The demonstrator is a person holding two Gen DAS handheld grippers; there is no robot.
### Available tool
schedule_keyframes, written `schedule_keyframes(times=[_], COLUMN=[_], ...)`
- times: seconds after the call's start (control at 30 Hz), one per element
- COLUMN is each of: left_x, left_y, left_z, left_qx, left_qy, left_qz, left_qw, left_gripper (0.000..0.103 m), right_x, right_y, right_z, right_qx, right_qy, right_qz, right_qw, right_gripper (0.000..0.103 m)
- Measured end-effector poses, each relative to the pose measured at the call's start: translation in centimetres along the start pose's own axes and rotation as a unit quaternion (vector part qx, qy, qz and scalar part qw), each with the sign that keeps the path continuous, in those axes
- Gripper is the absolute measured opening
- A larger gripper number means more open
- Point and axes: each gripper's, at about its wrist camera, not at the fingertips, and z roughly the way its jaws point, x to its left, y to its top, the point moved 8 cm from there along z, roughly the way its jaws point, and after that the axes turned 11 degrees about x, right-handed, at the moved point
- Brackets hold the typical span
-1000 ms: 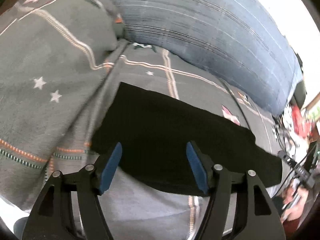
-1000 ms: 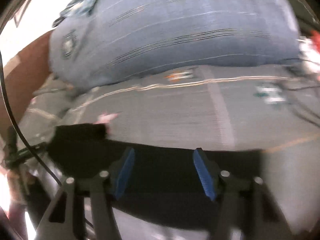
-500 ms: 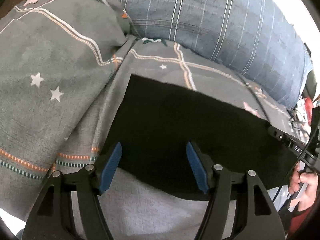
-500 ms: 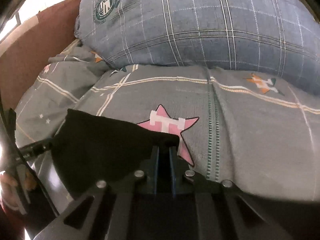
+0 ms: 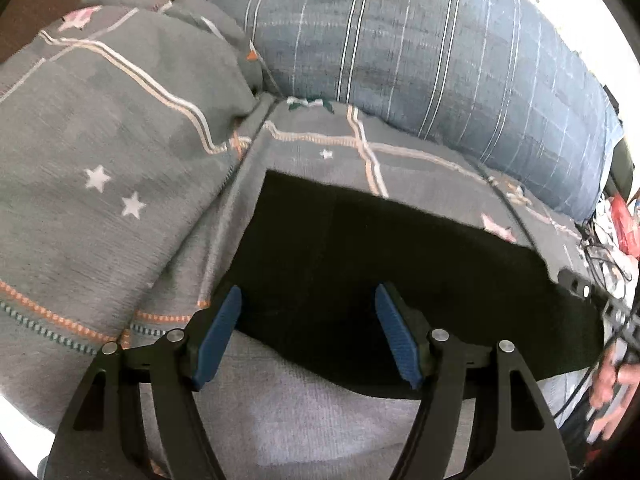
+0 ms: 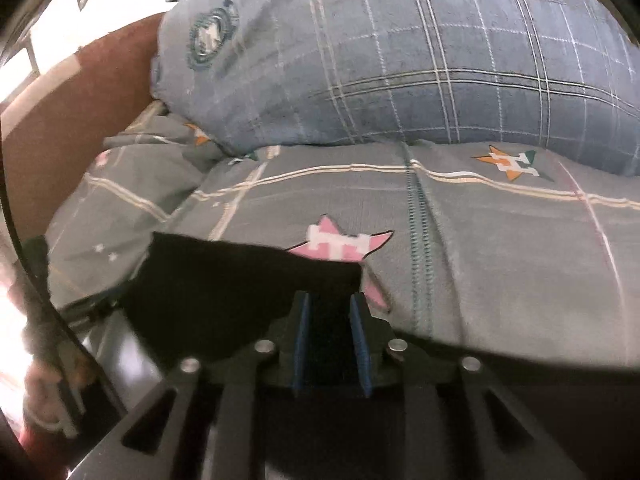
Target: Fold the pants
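Observation:
Black pants [image 5: 380,248] lie flat as a long folded strip on the grey bedspread [image 5: 120,160]. My left gripper [image 5: 308,292] hangs open over the strip's near left end, and its blue pads touch no cloth. In the right wrist view the pants [image 6: 224,280] end in a corner beside a pink star print [image 6: 340,242]. My right gripper [image 6: 329,298] sits at that corner with its jaws opening. Black cloth lies in the narrow gap between the blue pads, which stand apart. Part of the right gripper's frame and the hand [image 5: 608,376] holding it show at the left wrist view's right edge.
A large blue plaid pillow [image 5: 440,60] lies across the far side of the bed. A bunched fold of the bedspread [image 5: 100,80] rises on the left. A brown headboard [image 6: 60,120] stands at far left. Cables and clutter [image 5: 616,224] sit off the bed's right side.
My right gripper swung to the pants' right corner and shut there, and now its pads have parted a little. My left gripper stayed open over the left end.

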Motion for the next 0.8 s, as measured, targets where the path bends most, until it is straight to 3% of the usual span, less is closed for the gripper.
schedule_keyframes(times=[0.1,0.2,0.33,0.43,0.6,0.73,0.8], left_x=[-0.3,-1.0,-1.7,-1.9,-2.0,-2.4,-2.7], left_y=[0.2,-0.1,-1.0,-1.7,-1.9,-1.7,-1.7], left_z=[-1.3,-0.8,1.1,1.9,1.6,1.0,0.6], left_qx=[-0.028,-0.019,0.012,0.022,0.014,-0.006,-0.014], left_qy=[-0.041,-0.069,-0.034,0.013,0.027,0.026,0.024], left_qz=[-0.015,-0.012,0.015,0.039,0.049,0.059,0.064], left_qw=[0.9986,0.9973,0.9992,0.9989,0.9983,0.9979,0.9976], left_gripper=[0.069,0.069,0.069,0.069,0.071,0.071,0.071], right_x=[2.2,4.2,5.8,5.5,5.0,4.4,4.0], right_y=[-1.4,-2.6,-4.3,-5.4,-6.1,-5.9,-6.0], right_z=[-0.4,0.2,2.1,3.4,2.4,0.8,0.2], right_qx=[0.001,0.011,0.035,0.05,0.047,0.029,0.023], right_qy=[0.021,0.038,0.042,0.017,0.013,0.02,0.029], right_qz=[-0.018,-0.037,-0.051,-0.056,-0.061,-0.048,-0.037], right_qw=[1.0,0.999,0.997,0.997,0.997,0.998,0.999], right_gripper=[0.023,0.024,0.026,0.025,0.026,0.049,0.049])
